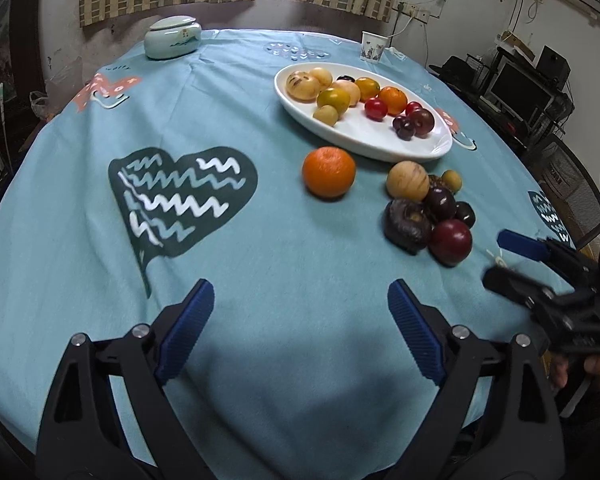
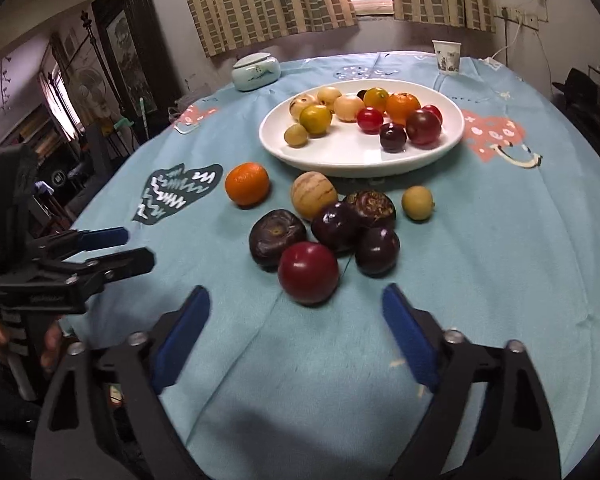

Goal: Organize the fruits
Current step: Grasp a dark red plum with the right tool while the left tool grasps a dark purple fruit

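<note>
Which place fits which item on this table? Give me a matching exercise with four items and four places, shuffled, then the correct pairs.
Items:
1. orange
2. red plum
3. paper cup
4. lidded ceramic jar

Places:
A. far edge of the table, right of the white plate
B. on the cloth, nearest the right gripper
C. far edge of the table, left of the plate
D. alone on the cloth, left of the fruit pile, in front of the plate

Pairs: 1-D, 2-B, 3-A, 4-C
</note>
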Tool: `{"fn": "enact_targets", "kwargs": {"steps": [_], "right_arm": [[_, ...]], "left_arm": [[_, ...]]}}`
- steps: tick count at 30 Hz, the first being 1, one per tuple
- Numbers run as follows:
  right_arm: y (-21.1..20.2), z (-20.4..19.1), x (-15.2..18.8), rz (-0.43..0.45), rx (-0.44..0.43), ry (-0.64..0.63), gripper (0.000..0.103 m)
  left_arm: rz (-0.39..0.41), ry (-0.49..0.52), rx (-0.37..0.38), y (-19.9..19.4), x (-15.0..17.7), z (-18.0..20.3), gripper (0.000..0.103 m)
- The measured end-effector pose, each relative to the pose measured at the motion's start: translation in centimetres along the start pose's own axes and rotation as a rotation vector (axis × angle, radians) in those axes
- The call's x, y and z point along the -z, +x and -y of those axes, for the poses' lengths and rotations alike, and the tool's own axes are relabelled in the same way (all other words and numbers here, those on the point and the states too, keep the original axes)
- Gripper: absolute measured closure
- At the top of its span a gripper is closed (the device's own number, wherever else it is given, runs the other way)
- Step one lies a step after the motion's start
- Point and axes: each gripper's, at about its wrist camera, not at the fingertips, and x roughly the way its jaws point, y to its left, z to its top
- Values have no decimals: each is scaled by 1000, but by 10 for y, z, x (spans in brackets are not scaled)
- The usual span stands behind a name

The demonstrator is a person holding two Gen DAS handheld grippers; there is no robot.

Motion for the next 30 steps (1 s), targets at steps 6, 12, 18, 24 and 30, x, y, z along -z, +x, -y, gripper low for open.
{"fn": "enact_targets", "kwargs": {"steps": [6,12,18,24,30], "right_arm": [[29,0,-8,-67,17,-12,42],[36,2,-13,-90,59,-15,64],[3,31,3,-73,93,59,64],[-14,65,21,-61,136,144,63],[-10,73,22,-68,100,154,62]], "left_arm": [[-12,-15,0,0,3,-7,13],[-24,15,52,10,-6,15,13],[-48,108,51,41,-20,56,13],[-64,154,32,77,-34,83,14],[-41,213,-5,89,-38,98,45]]}}
